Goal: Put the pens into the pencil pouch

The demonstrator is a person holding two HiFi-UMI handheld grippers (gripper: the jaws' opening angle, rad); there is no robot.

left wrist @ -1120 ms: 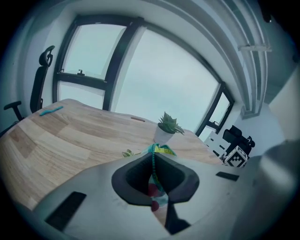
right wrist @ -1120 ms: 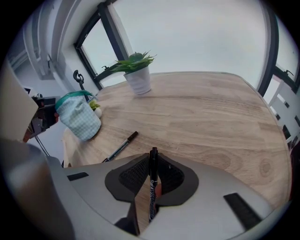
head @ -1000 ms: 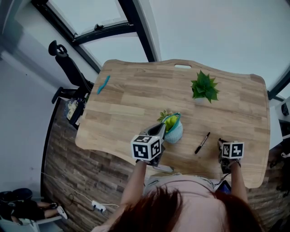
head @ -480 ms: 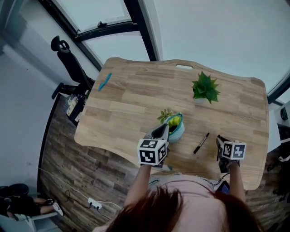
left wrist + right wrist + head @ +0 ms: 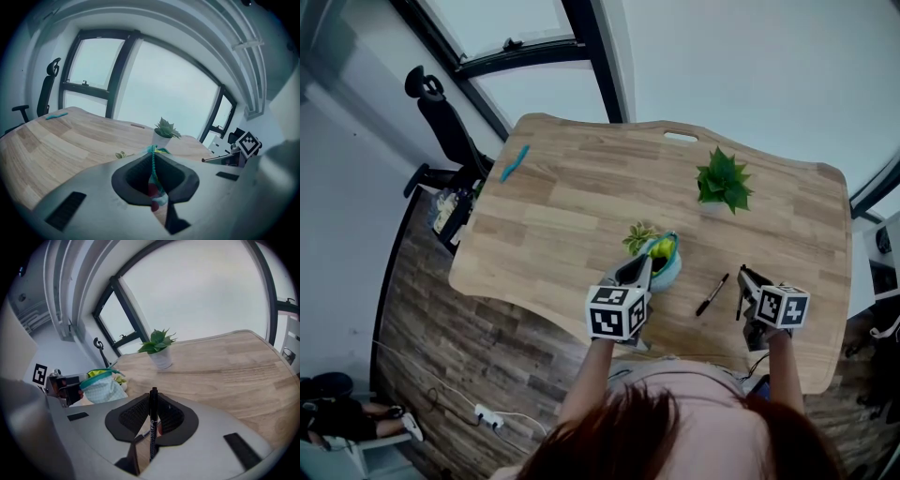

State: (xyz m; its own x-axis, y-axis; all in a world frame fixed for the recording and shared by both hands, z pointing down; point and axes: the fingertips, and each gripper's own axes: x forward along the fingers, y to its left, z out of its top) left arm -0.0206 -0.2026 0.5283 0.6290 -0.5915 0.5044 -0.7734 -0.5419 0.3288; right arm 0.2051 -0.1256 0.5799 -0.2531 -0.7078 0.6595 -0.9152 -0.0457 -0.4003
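**Concealed and indistinct parts of the desk scene.**
In the head view the person's hair (image 5: 675, 431) covers the near edge of the table (image 5: 581, 206). The left gripper (image 5: 643, 268) and its marker cube overlap the near left side of the pencil pouch (image 5: 667, 272). The yellow-green contents at the pouch's mouth are too small to identify, as are the small leafy thing (image 5: 637, 236) just left of it and the teal object (image 5: 515, 163) at the far left corner. In the left gripper view only a strip of the pouch shows between the jaws; the rest lies behind the gripper's body. In the right gripper view the lower end of the pen (image 5: 152, 427) in the right gripper (image 5: 152, 416) drops out of sight beneath the body, and its print is too blurred to read.
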